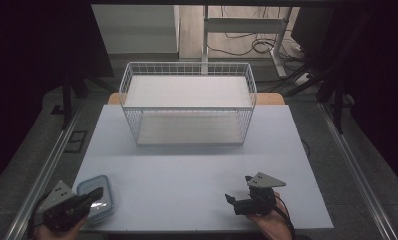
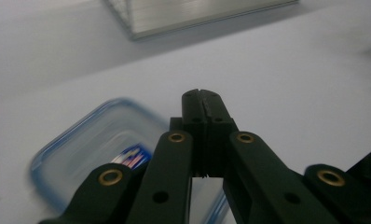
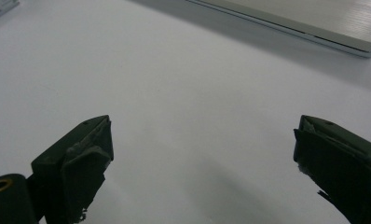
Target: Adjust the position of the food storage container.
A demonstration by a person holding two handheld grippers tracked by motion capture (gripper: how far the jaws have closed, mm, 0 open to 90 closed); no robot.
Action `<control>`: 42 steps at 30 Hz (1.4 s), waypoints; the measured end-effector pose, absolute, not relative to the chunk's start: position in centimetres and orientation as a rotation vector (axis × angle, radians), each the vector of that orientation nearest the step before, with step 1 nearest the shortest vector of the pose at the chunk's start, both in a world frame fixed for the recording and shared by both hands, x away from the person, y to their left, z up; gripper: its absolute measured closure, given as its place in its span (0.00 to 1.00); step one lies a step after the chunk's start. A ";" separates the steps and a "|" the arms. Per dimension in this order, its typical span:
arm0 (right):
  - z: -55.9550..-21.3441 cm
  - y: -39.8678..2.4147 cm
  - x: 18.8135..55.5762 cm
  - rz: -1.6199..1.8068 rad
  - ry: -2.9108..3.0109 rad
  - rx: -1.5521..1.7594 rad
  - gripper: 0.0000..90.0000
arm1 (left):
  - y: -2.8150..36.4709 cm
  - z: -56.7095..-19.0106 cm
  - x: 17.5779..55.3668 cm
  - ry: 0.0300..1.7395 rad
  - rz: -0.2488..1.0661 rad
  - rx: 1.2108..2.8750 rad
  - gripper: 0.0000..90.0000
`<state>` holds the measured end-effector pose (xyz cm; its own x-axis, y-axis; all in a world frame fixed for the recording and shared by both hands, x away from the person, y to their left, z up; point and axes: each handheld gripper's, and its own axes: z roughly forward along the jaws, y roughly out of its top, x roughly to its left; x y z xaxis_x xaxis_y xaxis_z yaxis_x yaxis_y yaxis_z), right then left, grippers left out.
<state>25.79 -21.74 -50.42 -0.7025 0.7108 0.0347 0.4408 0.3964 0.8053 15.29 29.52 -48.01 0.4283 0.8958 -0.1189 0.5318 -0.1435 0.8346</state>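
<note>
Container [image 1: 96,198] with a clear lid and blue rim lies flat at the near left corner of the white surface [image 1: 187,190], something with red and blue print showing dimly through the lid in the left gripper view [image 2: 130,156]. Held in the person's left hand at the near left edge, the left tool [image 1: 98,192] reaches over the container with its jaws pressed together and nothing between them; from the left gripper view [image 2: 203,100] the tips sit above the container's right part, and whether they touch the lid cannot be told. At the near right, the right hand [image 1: 272,222] holds the right tool [image 1: 239,189] just above bare surface, its jaws spread wide and holding nothing, as the right gripper view [image 3: 202,140] shows. The two tools are well apart. Farther back, toward the middle of the surface, stands a white wire basket [image 1: 187,102] with a pale board as its floor.
</note>
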 end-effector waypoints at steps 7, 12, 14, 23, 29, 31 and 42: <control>-50.4 -21.8 25.8 1.181 2.328 0.999 0.05 | 33.4 -49.6 12.6 1.359 0.570 1.732 1.00; -50.5 -21.7 25.7 1.167 2.330 0.994 0.05 | 34.7 -51.1 11.5 1.450 0.556 1.756 1.00; -50.5 -21.7 25.7 1.166 2.330 0.994 0.05 | 34.7 -51.4 11.5 1.461 0.539 1.760 1.00; -50.5 -21.7 25.7 1.155 2.328 0.999 0.05 | 33.9 -52.6 12.2 1.415 0.402 1.845 1.00; -50.6 -21.6 25.7 1.145 2.344 0.993 0.05 | 31.9 -52.6 13.5 1.355 0.375 1.920 1.00; -50.6 -21.6 25.7 1.146 2.348 0.993 0.05 | 31.5 -52.6 13.7 1.345 0.370 1.934 1.00; -51.0 -21.3 25.8 1.110 2.391 1.000 0.05 | 26.7 -52.7 17.3 1.274 0.402 2.028 1.00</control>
<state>25.84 -21.33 -50.96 -0.7035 0.7107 0.0040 0.4618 0.4528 0.7627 17.29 26.72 -52.66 0.4684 0.8778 -0.1007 0.6614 -0.2728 0.6986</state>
